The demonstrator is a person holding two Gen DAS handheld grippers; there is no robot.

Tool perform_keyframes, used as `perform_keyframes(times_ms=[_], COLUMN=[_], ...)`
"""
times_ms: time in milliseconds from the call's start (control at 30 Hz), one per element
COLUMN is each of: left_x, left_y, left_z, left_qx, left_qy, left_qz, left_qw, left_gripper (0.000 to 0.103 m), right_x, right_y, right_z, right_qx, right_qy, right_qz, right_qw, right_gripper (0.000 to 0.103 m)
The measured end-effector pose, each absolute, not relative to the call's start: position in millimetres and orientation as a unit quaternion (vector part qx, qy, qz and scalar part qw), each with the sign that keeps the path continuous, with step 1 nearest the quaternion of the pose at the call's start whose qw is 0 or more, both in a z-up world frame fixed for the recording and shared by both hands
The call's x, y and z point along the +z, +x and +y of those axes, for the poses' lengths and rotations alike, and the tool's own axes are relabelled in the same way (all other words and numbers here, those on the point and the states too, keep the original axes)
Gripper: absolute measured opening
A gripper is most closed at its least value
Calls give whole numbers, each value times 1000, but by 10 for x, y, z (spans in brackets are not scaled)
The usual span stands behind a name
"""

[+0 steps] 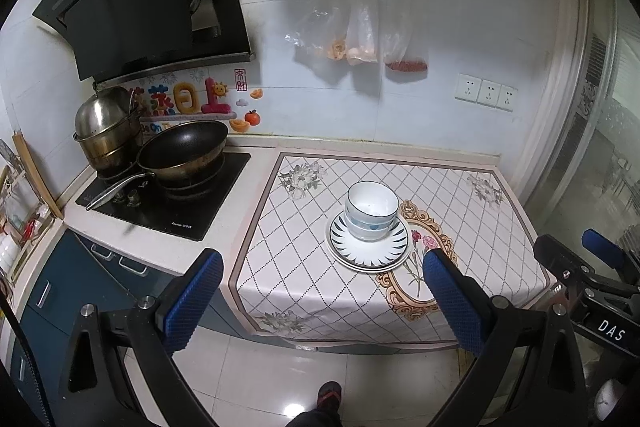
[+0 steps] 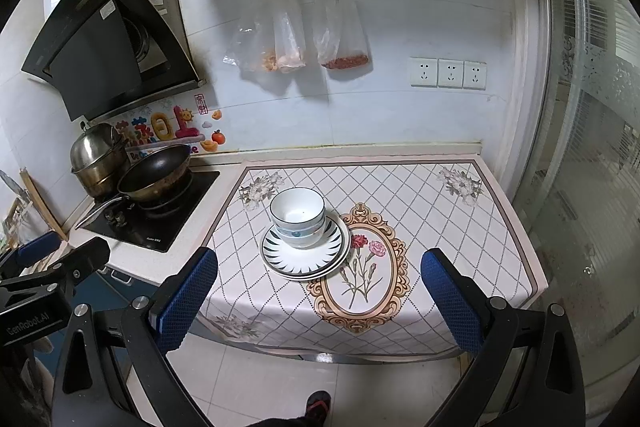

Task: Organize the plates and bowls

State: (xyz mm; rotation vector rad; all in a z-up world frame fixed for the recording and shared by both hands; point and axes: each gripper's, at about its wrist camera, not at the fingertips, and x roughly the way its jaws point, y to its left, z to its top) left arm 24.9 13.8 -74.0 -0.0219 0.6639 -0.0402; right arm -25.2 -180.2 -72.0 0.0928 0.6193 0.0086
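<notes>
The nested white bowls (image 1: pixel 372 211) sat on stacked white plates with dark leaf-patterned rims (image 1: pixel 368 247), near the middle of the floral tablecloth (image 1: pixel 496 227). Both claws — left gripper (image 1: pixel 322 303), right gripper (image 2: pixel 320 301) — hung wide and empty, short of the cloth's front edge; any lift should probably grip the bowl rims squarely.

both wrist views overlook the same tablecloth (image 1: pixel 460 211) from afar.

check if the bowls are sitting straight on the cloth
No, the bowls sit nested on the stacked plates, which rest on the cloth.
</notes>
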Motion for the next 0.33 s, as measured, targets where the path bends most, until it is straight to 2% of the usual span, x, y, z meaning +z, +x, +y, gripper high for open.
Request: perform_keyframes(times_ms=[333], left_x=[-754], left_y=[225], left_z=[107], left_qx=[-9], left_qy=[-12], left_qz=[324], left_qw=[946], left_gripper=[102], right_x=[-770], right_y=[-220], right_z=[-1830], right_qx=[9], right_qy=[47], right_qz=[311], right_qw=[949], right_gripper=[103])
